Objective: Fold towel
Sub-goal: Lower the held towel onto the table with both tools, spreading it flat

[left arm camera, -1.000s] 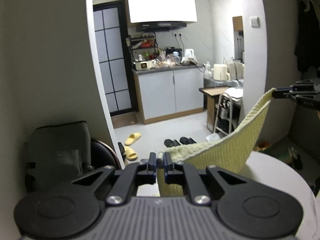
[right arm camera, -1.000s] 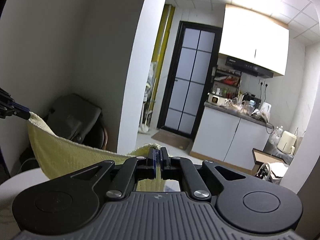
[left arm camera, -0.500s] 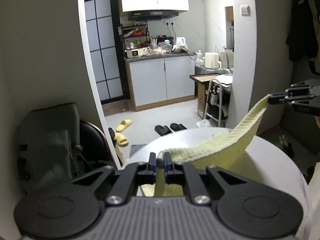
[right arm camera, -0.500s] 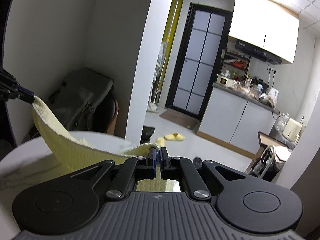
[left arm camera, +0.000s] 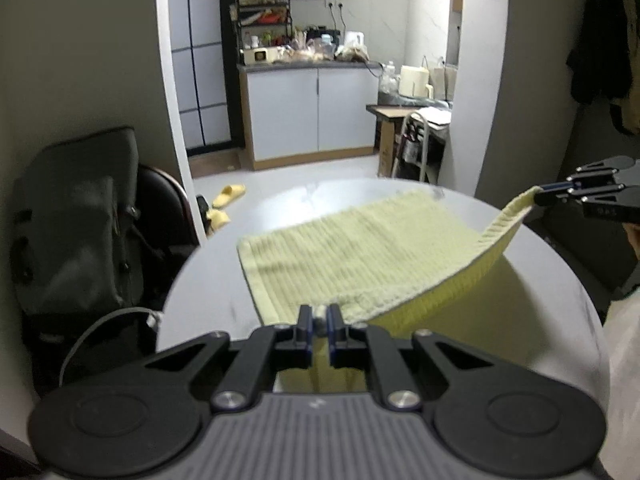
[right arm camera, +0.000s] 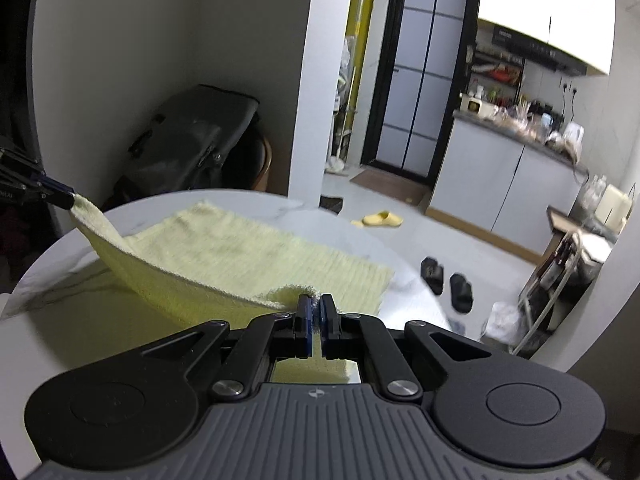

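Both claws have come down: the pale yellow ribbed towel (left arm camera: pixel 360 248) now lies half flat on the round white bench (left arm camera: pixel 560 280), left claw (left arm camera: pixel 319 320) and right claw (right arm camera: pixel 316 312) each clamped tight on 1 near corner, lifted.

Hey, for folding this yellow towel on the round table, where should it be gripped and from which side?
Grip the towel at its two near corners, coming from the near edge. That edge is lifted while the far part lies flat on the table. The left gripper and right gripper already pinch those corners.
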A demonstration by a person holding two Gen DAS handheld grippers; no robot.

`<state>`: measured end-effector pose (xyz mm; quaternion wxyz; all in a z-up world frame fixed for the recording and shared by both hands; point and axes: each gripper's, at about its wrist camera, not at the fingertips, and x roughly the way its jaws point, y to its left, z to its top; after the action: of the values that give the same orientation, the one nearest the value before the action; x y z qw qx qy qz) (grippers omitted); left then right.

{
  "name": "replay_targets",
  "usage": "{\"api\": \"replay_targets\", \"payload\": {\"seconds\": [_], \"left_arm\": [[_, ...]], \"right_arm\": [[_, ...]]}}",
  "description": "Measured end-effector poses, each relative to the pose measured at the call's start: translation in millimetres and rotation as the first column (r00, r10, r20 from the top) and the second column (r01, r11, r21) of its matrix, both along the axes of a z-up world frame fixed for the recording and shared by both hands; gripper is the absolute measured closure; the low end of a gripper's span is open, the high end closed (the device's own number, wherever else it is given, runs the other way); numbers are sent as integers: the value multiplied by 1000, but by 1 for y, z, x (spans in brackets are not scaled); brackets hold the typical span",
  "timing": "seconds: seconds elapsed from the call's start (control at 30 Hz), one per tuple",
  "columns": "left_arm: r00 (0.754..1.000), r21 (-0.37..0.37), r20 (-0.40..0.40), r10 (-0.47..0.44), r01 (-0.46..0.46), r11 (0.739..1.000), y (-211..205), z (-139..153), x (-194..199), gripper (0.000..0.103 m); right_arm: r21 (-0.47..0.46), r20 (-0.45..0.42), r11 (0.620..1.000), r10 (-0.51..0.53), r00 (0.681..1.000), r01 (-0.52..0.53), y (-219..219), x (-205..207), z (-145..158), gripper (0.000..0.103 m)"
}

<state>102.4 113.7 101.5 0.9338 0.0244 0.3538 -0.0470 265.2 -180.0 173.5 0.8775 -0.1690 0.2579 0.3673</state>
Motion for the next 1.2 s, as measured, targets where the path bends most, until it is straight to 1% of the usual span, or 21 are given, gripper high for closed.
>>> {"api": "replay_targets", "payload": {"seconds": [0.1,0.37,0.7,0.87,1.2], "left_arm": [[1000,-6,-22,-20,20,1000,-3,-10,-4,95],[996,-5,-73,-53,53,999,-9,-30,-21,95],[991,-20,-105,-84,82,996,-15,-52,-32,95],[989,-5,-121,-81,81,997,-16,-56,-39,95],[987,-15,-141,-72,70,997,-14,-56,-44,94]], "right_arm": [[-1,-26,1000,6,1000,-6,-6,-9,-10,99],[-22,-55,1000,20,998,-21,-24,-33,-26,99],[-56,-78,998,26,997,-31,-38,-54,-37,99],[-63,-95,997,45,994,-51,-39,-62,-45,99],[-89,-110,992,83,990,-93,-40,-75,-50,99]]}}
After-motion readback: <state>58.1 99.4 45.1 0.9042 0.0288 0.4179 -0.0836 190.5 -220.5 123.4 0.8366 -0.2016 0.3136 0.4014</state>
